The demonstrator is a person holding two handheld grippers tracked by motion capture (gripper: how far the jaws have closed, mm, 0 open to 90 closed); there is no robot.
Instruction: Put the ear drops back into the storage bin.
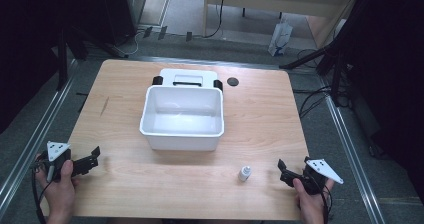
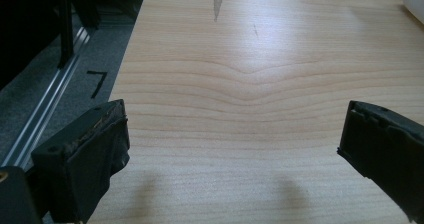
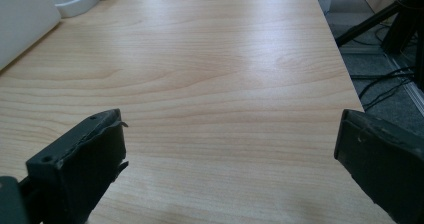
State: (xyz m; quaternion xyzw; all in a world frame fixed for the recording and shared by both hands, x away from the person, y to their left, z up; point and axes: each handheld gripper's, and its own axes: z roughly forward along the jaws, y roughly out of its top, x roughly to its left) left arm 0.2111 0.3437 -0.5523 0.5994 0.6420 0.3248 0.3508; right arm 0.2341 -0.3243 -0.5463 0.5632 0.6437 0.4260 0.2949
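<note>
I hold my left gripper (image 1: 90, 158) near the table's (image 1: 125, 194) near left corner and my right gripper (image 1: 287, 170) near its near right corner, jaws of both spread wide, gripping nothing. One small white bottle (image 1: 244, 173) stands just left of the right gripper by the near edge. One white bin (image 1: 182, 118) sits mid-table, bare wood between. The high view shows the bottle.

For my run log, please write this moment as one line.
left gripper: open, empty | right gripper: open, empty | small white bottle: upright, untouched, near right gripper | white bin: empty
</note>
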